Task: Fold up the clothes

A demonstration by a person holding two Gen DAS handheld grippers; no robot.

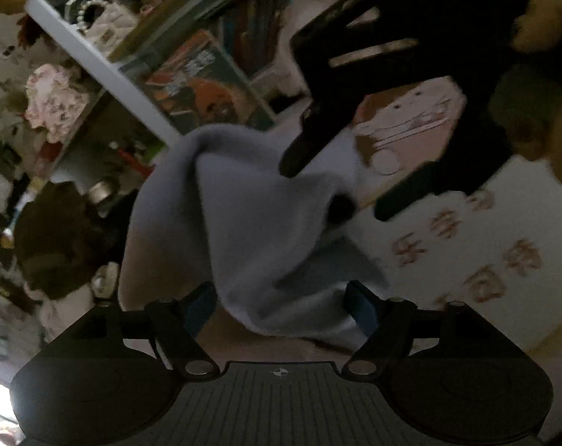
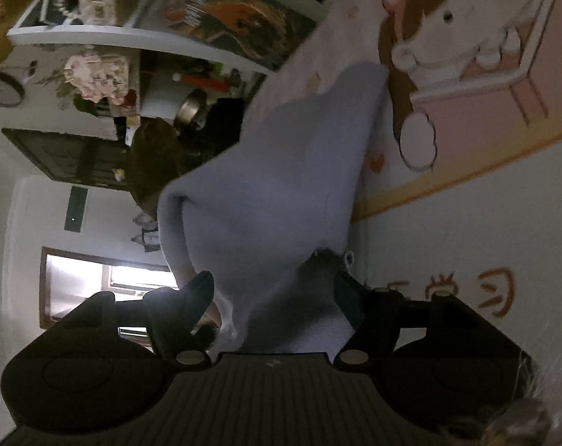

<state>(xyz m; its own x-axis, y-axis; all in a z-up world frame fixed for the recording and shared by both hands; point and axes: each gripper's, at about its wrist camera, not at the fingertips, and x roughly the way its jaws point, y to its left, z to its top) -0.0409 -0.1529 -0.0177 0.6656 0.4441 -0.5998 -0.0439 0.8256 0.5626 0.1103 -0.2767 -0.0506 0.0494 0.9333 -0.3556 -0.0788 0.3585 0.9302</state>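
Note:
A light blue-grey garment (image 1: 251, 223) hangs lifted above a cartoon-printed mat (image 1: 478, 260). In the left wrist view my left gripper (image 1: 282, 304) has cloth bunched between its fingers, which stand apart, so I cannot tell if it grips. My right gripper (image 1: 336, 189) shows there as a dark shape at upper right, its tips at the cloth's upper fold. In the right wrist view the same garment (image 2: 281, 171) runs from the mat down into my right gripper (image 2: 275, 290), whose fingers close around the bunched cloth.
A white shelf (image 1: 95, 55) with books and trinkets stands behind the mat, with a picture book (image 2: 236, 18) leaning on it. A metal pot (image 2: 191, 111) and dark clutter sit beside the shelf. A bright window (image 2: 132, 278) is at lower left.

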